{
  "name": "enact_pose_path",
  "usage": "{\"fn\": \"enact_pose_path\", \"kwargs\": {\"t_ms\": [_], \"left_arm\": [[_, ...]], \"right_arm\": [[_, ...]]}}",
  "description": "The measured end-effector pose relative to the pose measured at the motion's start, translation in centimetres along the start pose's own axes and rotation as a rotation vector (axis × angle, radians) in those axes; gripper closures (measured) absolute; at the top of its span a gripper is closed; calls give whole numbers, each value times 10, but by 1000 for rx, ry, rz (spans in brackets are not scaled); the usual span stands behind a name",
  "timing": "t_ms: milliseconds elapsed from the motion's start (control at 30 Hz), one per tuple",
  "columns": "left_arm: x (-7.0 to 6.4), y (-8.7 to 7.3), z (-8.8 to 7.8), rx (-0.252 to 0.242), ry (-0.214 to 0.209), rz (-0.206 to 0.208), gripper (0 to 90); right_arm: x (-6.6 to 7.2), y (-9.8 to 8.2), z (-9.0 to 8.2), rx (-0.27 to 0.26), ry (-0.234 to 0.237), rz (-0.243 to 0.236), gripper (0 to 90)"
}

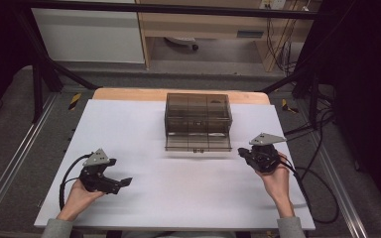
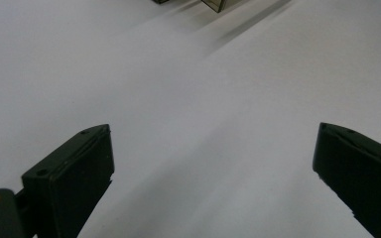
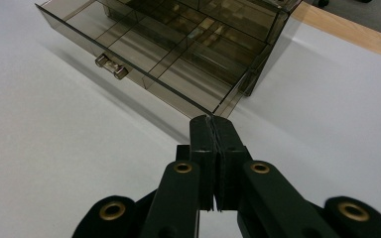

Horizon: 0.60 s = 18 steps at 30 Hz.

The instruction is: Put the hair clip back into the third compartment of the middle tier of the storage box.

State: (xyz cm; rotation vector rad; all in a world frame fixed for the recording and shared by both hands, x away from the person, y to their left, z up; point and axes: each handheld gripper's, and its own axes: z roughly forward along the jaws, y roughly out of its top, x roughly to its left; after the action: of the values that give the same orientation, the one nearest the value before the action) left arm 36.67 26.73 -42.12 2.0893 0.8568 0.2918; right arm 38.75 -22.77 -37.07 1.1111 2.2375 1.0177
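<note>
Standing on the table [image 1: 129, 139], smoky clear drawer box [image 1: 197, 113], bottom drawer [image 3: 144, 54] out.

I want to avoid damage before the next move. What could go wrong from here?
The drawer already sticks out of the smoky plastic box, and the shut right tongs sit just by its corner; a sideways nudge may jam the drawer or slide the box. The left tongs hang open low over the white table and could scrape it.
</note>
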Motion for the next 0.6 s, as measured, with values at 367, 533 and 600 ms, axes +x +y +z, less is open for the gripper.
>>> {"fn": "enact_pose_path", "kwargs": {"t_ms": [367, 533, 600], "left_arm": [[-1, 0, 1, 2, 0, 2, 23], [0, 0, 0, 2, 1, 1, 23], [0, 0, 0, 3, 2, 1, 23]], "right_arm": [[3, 9, -1, -19, 14, 4, 892], [5, 15, 1, -25, 22, -3, 892], [6, 16, 2, -26, 23, -7, 892]]}}
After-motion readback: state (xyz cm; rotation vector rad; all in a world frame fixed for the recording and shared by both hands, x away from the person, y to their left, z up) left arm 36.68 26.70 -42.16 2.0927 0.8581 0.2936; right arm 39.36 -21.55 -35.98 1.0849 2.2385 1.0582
